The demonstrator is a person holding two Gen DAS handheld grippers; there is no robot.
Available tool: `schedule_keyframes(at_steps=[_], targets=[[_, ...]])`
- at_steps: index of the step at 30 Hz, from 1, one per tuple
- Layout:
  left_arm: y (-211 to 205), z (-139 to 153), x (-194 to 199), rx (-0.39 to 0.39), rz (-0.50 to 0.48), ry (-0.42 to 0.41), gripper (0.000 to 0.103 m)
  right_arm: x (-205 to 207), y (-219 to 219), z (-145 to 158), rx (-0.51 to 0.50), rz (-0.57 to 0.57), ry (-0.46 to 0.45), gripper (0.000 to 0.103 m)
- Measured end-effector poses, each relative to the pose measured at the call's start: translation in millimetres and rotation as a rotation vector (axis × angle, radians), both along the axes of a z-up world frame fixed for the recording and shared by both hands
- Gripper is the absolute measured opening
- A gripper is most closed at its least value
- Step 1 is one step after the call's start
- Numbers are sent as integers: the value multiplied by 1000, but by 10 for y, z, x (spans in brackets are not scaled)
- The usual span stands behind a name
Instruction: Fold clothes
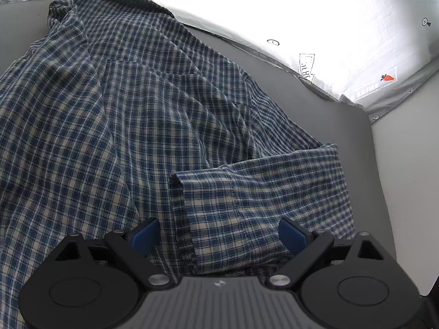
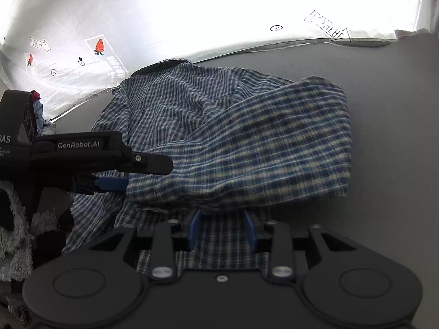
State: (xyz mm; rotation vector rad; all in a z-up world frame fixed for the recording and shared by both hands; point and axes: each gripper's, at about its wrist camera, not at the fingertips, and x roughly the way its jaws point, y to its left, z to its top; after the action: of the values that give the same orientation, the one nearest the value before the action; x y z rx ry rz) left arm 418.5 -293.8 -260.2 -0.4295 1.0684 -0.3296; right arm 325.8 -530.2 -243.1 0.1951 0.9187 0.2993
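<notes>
Left gripper [image 1: 219, 237]: we see its blue pads spread wide with nothing pinched; the plaid cloth lies beneath and between them, apparently untouched.

Shirt [image 1: 123, 115]: we find the plaid shirt lying on the grey table [image 1: 356, 126]. From the left wrist view its body runs from about 6 o'clock up to the collar [image 1: 63, 6] near 11 o'clock, so its long axis leans up and left.

Folded sleeve [image 1: 260, 192]: it lies across the lower body of the shirt, its hemmed end at roughly 12 o'clock from the left gripper and its length trailing off toward 2 o'clock.

Right gripper [image 2: 222, 231]: we see the pads part open, a moderate gap, gripping nothing; a strip of plaid hem shows between them, and we cannot tell whether they rest on it.

Sleeve from the right: the folded sleeve sits directly ahead at 12 to 1 o'clock, stretching out toward 2 o'clock, with the left gripper coming in at 9 o'clock just over the cloth edge.

Deciding relation: we judge both grippers to be at the near hem, the shirt's length running away from them toward the collar, so a lengthwise fold would carry the hem forward. The right gripper looks slightly nearer the hem.

Edge clutter: a fuzzy grey and black garment [image 2: 16, 219] lies at 8 o'clock in the right wrist view.
</notes>
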Motion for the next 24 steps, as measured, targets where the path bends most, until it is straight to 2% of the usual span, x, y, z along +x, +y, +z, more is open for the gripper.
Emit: schedule_keyframes(at_steps=[2, 3, 4, 5, 6, 10, 14, 17, 21, 24], targets=[[-44, 26, 35, -11, -22, -1, 86, -49, -55, -11, -12, -15, 4, 35], [-71, 42, 52, -11, -35, 0, 59, -79, -76, -15, -24, -19, 7, 35], [-109, 62, 64, 17, -47, -5, 27, -101, -92, -41, -37, -25, 16, 35], [-152, 83, 73, 57, -58, -14, 13, -116, -113, -51, -35, -37, 24, 35], [-172, 123, 67, 78, -65, -33, 6, -132, -132, -59, -32, -48, 33, 35], [-155, 362, 12, 106, -61, -125, 5, -272, -184, 0, -18, -64, 44, 36], [0, 755, -35, 107, -24, -229, 5, -537, -220, 89, 9, -24, 91, 45], [159, 1061, -34, 95, 19, -302, 5, -795, -193, 99, -36, -15, 125, 45], [362, 1370, -92, 124, 66, -383, 5, -1137, -119, 41, -70, -74, 182, 45], [520, 1507, -176, 160, 89, -413, 4, -1267, -58, 28, -113, -142, 208, 45]])
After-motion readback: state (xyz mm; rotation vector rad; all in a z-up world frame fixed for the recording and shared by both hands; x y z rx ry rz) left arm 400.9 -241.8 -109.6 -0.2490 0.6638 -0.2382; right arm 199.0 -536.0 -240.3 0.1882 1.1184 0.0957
